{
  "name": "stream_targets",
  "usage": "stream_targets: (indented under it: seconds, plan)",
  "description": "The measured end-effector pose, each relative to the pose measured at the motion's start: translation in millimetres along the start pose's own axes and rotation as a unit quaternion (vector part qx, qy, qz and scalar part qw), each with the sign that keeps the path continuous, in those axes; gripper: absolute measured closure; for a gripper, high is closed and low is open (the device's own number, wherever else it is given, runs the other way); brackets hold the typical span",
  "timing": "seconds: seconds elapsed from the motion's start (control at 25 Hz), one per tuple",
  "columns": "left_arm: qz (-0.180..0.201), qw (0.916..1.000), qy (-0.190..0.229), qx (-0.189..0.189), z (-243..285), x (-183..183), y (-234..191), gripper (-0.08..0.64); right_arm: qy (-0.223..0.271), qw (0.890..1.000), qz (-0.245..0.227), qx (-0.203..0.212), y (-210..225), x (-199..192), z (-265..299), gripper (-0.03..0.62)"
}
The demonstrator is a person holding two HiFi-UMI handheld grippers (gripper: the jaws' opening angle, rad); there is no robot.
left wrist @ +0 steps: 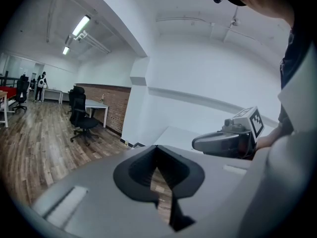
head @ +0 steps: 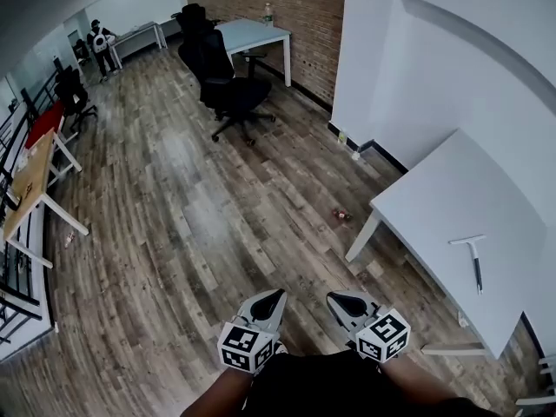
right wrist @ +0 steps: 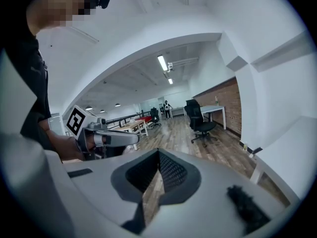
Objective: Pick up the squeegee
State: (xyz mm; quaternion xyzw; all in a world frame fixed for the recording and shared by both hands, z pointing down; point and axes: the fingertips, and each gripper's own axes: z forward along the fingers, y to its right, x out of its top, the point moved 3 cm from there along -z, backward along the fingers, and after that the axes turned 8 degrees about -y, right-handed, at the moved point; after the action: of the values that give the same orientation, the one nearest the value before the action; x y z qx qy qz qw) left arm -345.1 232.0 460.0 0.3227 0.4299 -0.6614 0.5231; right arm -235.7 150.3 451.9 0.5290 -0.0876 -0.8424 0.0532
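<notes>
The squeegee (head: 473,257), with a pale head and a dark handle, lies flat on the white table (head: 452,181) at the right of the head view. Both grippers hang low in front of me over the wooden floor, well to the left of that table. My left gripper (head: 271,301) has its jaws together with nothing between them, as the left gripper view (left wrist: 157,150) also shows. My right gripper (head: 343,302) is likewise shut and empty (right wrist: 158,152). Each gripper view shows the other gripper alongside. The squeegee shows in neither gripper view.
A black office chair (head: 230,89) and a white desk (head: 252,33) stand far ahead by the brick wall (head: 304,24). A wooden desk (head: 30,181) and railing line the left. A small red scrap (head: 341,215) lies on the floor near the table leg. A person (head: 102,42) stands far off.
</notes>
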Motion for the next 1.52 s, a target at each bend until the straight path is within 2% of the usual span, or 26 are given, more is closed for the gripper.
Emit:
stream_targets:
  seconds: [0.44,0.8,1.52]
  plan:
    - [0.030,0.9972,-0.022,-0.066,62.2,5.7,98.2,0.552,0.008,0.997,0.048,-0.064,49.6,-41.5,-98.5,0.588]
    - [0.058,0.9930,-0.033,-0.097,92.1,6.4,165.4,0.552,0.031,0.993,0.067,-0.096,71.3,-65.0,-161.4,0.588]
    - [0.080,0.9814,-0.052,-0.167,130.2,-29.3,294.3,0.552,0.019,0.981,0.099,-0.167,89.4,-141.0,-288.0,0.588]
